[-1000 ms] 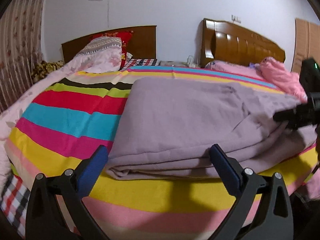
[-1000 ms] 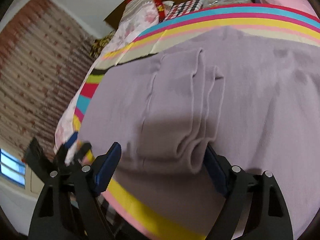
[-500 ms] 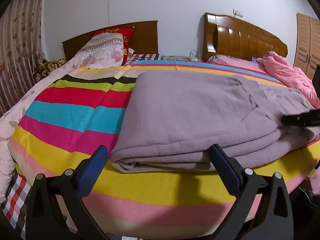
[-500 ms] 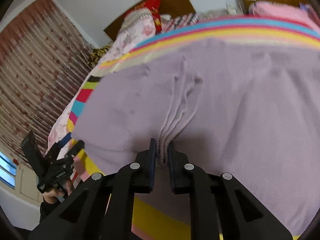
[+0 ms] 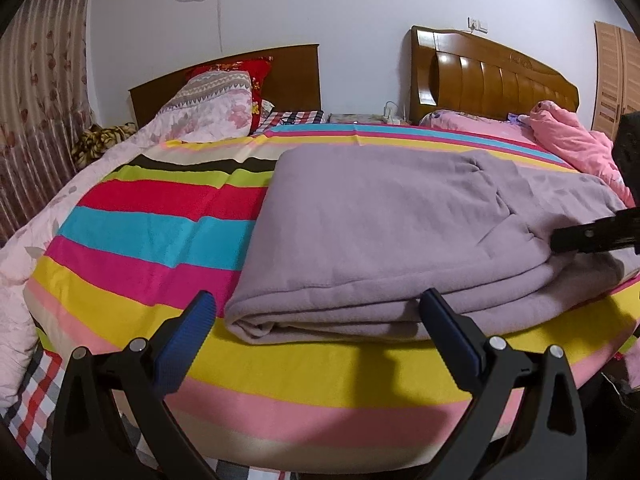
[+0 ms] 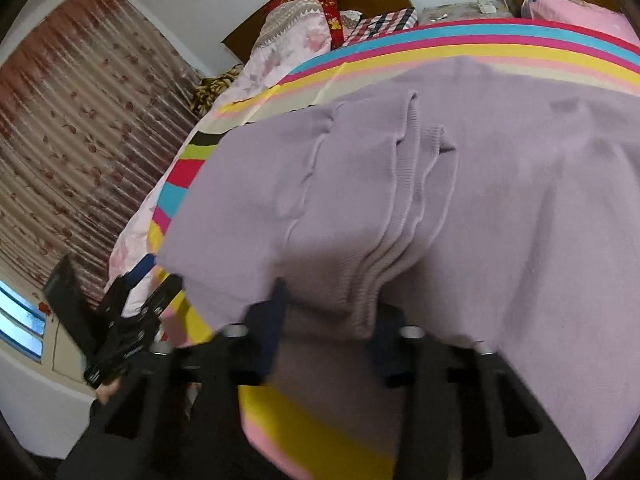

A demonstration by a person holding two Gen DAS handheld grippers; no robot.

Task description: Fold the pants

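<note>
The lilac pants [image 5: 380, 232] lie folded in layers on the striped bedspread [image 5: 152, 224]. My left gripper [image 5: 320, 320] is open just short of their near folded corner, touching nothing. In the right wrist view the ribbed leg cuffs [image 6: 372, 264] lie stacked between the blurred fingers of my right gripper [image 6: 326, 320]. Its jaws are opening and the pads stand apart from the cuffs. The right gripper [image 5: 592, 234] also shows as a black bar at the pants' right end. The left gripper [image 6: 144, 280] is visible at the bed's near left corner.
A floral pillow [image 5: 208, 108] and a red pillow [image 5: 240, 68] lean on a dark headboard. A second bed with a wooden headboard [image 5: 492, 76] holds a pink quilt [image 5: 568, 140]. Curtains [image 5: 32, 92] hang on the left. The bed's front edge drops off below my left fingers.
The right gripper, wide open a second ago, shut on the bunched cuffs half a second ago and now has its jaws apart again, with the cuffs spread back out. The left gripper stayed open.
</note>
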